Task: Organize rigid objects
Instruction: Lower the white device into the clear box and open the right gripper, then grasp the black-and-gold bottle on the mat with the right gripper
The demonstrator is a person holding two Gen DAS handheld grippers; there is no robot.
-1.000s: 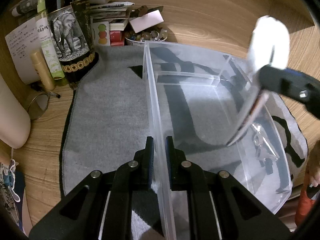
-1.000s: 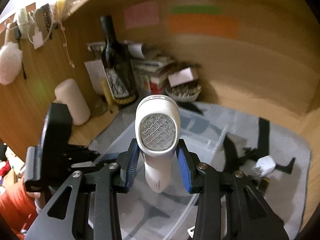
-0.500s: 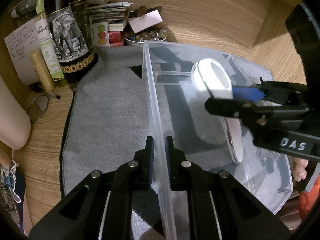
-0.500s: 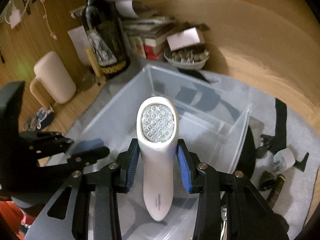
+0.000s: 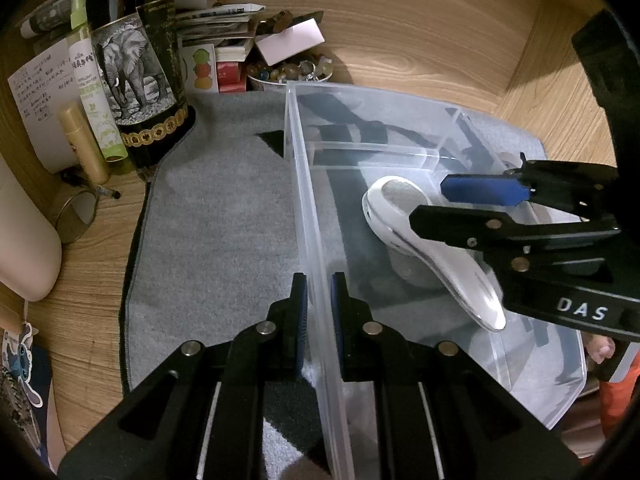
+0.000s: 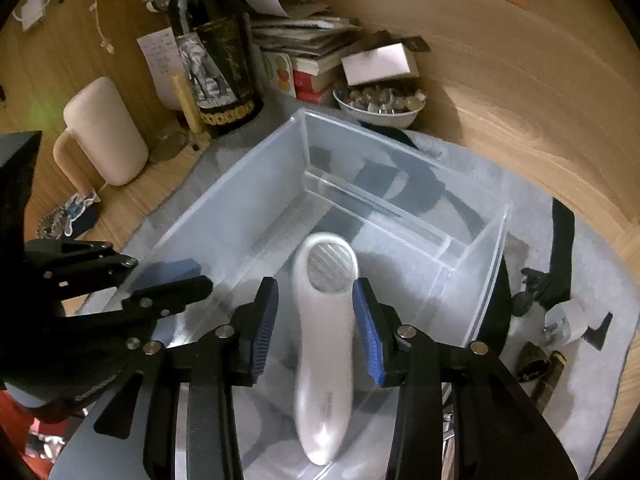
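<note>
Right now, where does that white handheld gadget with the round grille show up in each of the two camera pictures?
Left wrist view: the white gadget lies right of centre, inside the clear bin, beside the right tool.
Right wrist view: it sits at centre bottom, between the open tool's blue pads, in the bin's big compartment.
Shared landmark: the dark elephant-label bottle, upper left in both.

The white handheld device (image 6: 324, 344) with a round grid face near its wide end lies inside the big compartment of the clear plastic bin (image 6: 208, 208), face up. The bin stands on a grey mat (image 5: 224, 232).
</note>
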